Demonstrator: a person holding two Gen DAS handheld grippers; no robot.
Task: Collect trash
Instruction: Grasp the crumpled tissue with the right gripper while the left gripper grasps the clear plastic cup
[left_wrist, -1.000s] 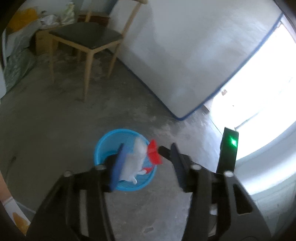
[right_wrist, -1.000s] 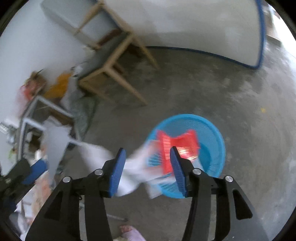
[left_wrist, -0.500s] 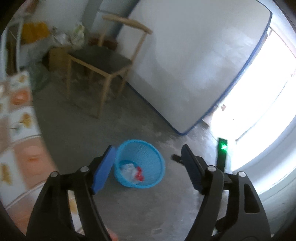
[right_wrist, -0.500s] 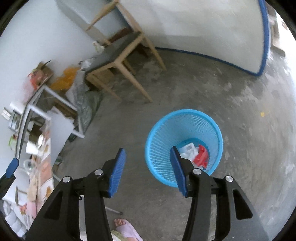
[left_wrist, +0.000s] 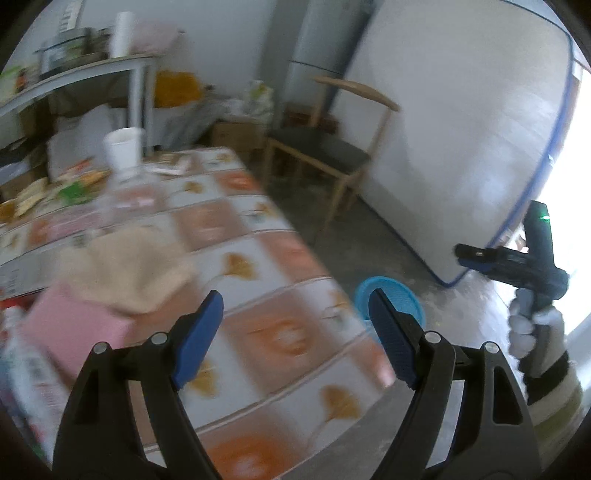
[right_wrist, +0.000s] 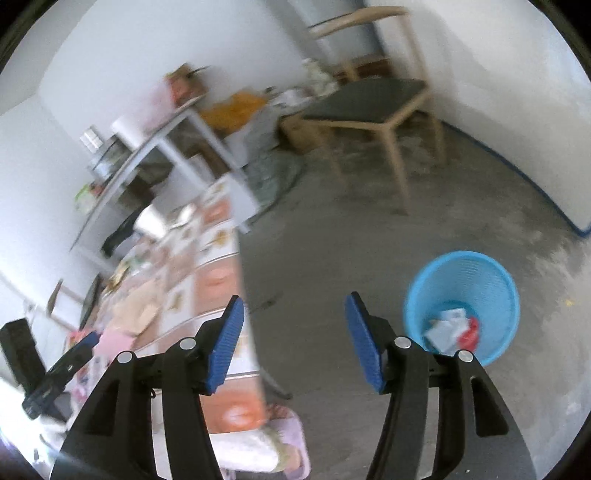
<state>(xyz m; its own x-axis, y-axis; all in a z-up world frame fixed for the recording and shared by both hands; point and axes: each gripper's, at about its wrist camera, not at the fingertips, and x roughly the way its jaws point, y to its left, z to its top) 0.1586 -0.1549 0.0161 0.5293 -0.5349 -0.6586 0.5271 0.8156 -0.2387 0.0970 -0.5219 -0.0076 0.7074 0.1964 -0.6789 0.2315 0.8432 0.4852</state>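
Left wrist view
- Left hand-held gripper (left_wrist: 295, 332): jaws stand wide apart and have just been opening; nothing is between the blue pads, which hang over the near edge of the counter.
- Counter (left_wrist: 236, 236): covered by a cloth with orange and white squares and leaf prints; badly blurred.
- On the counter: a white cup (left_wrist: 122, 149) at the far end, a beige crumpled thing (left_wrist: 125, 266) resting on a pink block (left_wrist: 74, 325), and small packets at the far left too blurred to name.
- Blue basket (left_wrist: 391, 299): on the concrete floor beyond the counter's corner, partly hidden by the right pad.
- Right hand-held gripper (left_wrist: 461, 254): seen from the side at the right edge, held by a hand in a white glove (left_wrist: 532, 325); its jaw state is not readable here.
- Wooden chair (left_wrist: 325, 155): dark seat, standing beside a white board leaning on the wall.

Right wrist view
- Right hand-held gripper (right_wrist: 293, 343): released, jaws have just been opening, nothing between the pads; floor shows through the gap.
- Blue basket (right_wrist: 461, 306): upright on the floor to the right of the pads, well apart from the counter.
- Trash (right_wrist: 452, 330): white crumpled pieces and a red piece lie in the basket's bottom.
- Counter (right_wrist: 218, 258): to the left, its edge just behind the left pad.
- Left hand-held gripper (right_wrist: 79, 343): only a blue tip shows at the lower left, over the counter.
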